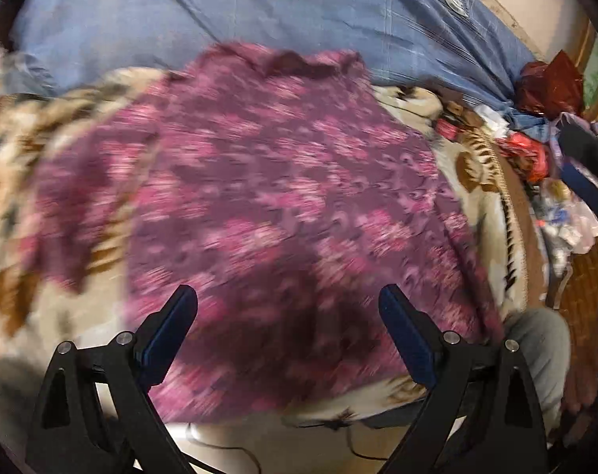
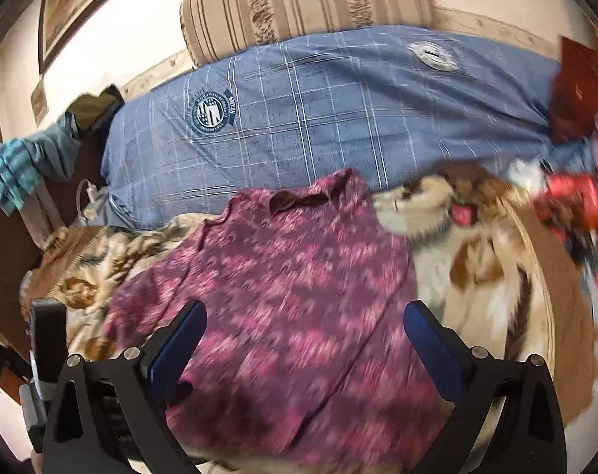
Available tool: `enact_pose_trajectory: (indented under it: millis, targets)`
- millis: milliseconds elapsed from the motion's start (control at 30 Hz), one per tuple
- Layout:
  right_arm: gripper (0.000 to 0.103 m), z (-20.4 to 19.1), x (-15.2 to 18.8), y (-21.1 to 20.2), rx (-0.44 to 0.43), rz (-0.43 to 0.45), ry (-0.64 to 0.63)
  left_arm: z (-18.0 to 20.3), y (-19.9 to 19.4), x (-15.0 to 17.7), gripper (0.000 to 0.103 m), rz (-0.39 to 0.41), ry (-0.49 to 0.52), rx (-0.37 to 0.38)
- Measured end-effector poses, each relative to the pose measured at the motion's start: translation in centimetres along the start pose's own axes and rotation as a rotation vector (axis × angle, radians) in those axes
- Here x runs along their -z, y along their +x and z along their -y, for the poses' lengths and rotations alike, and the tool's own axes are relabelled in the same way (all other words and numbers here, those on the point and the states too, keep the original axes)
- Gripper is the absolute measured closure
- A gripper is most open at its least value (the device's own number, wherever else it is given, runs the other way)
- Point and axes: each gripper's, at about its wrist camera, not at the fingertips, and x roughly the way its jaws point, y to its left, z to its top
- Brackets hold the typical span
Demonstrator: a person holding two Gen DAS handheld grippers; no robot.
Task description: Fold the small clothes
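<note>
- The shirt (image 1: 267,205), purple with a pink pattern, lies spread on a patterned blanket (image 1: 480,181) on the bed, with its collar (image 2: 299,199) at 12 o'clock and its hem at 6 o'clock, nearest both cameras.
- Long axis: collar to hem, running 12 to 6 o'clock. One sleeve (image 2: 149,304) extends toward 9 o'clock.
- A blue checked quilt (image 2: 318,110) lies beyond the collar; loose clutter (image 1: 535,146) sits at 3 o'clock on the bed.
- Left tongs (image 1: 289,316): jaws wide apart, holding nothing, above the hem area.
- Right tongs (image 2: 304,328): jaws wide apart, holding nothing, above the lower body of the shirt.
- Handling, judged: the cloth looks thin, soft and light. It will sag and crease when lifted and may drag on the fuzzy blanket.
- Grip points, judged: pinch a single layer at the hem corners or the sleeve end, then carry it across the long axis.
- Both views are motion-blurred; fine seams cannot be made out.
</note>
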Motion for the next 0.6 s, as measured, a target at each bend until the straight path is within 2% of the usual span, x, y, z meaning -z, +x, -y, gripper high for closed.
enact_pose_trajectory:
  millis: [67, 133, 167, 233, 300, 367, 400, 433, 467, 500, 567, 600]
  targets:
    - [0.004, 1.4, -2.1, 3.7, -0.022, -0.033, 0.015, 0.4, 2.7, -0.4, 0.011, -0.047, 0.012, 0.004]
    - [0.010, 2.5, -3.0, 6.8, 0.005, -0.049, 0.021, 0.2, 4.8, 0.2, 0.021, -0.106, -0.010, 0.065]
    - [0.013, 3.1, -3.1, 8.4, 0.020, -0.062, 0.027, 0.1, 5.4, 0.7, 0.032, -0.124, -0.032, 0.101]
    - [0.026, 4.8, -2.0, 11.1, 0.018, -0.091, 0.074, -0.2, 6.4, 2.3, 0.033, -0.161, -0.056, 0.142]
    - [0.030, 6.3, -0.1, 12.9, 0.011, -0.139, 0.122, -0.2, 7.0, 3.4, 0.033, -0.201, -0.047, 0.125]
    - [0.035, 7.3, 1.7, 14.7, 0.019, -0.217, 0.147, 0.6, 6.3, 3.6, 0.038, -0.184, -0.017, 0.101]
    - [0.037, 7.7, 2.2, 15.5, 0.021, -0.246, 0.158, 0.9, 6.1, 3.6, 0.049, -0.190, -0.016, 0.115]
    - [0.042, 8.0, 2.6, 16.5, 0.034, -0.287, 0.169, 1.3, 6.3, 3.5, 0.054, -0.195, -0.019, 0.122]
    - [0.048, 8.2, 3.1, 17.3, 0.049, -0.320, 0.180, 1.3, 6.4, 3.6, 0.067, -0.209, -0.024, 0.115]
    - [0.059, 8.4, 3.4, 17.8, 0.057, -0.340, 0.191, 1.2, 6.5, 3.8, 0.078, -0.219, -0.025, 0.097]
    - [0.067, 8.5, 3.9, 18.1, 0.077, -0.355, 0.184, 1.0, 6.3, 4.0, 0.087, -0.208, -0.037, 0.097]
    - [0.078, 8.3, 3.8, 18.0, 0.090, -0.348, 0.166, 0.5, 5.8, 4.0, 0.095, -0.196, -0.063, 0.115]
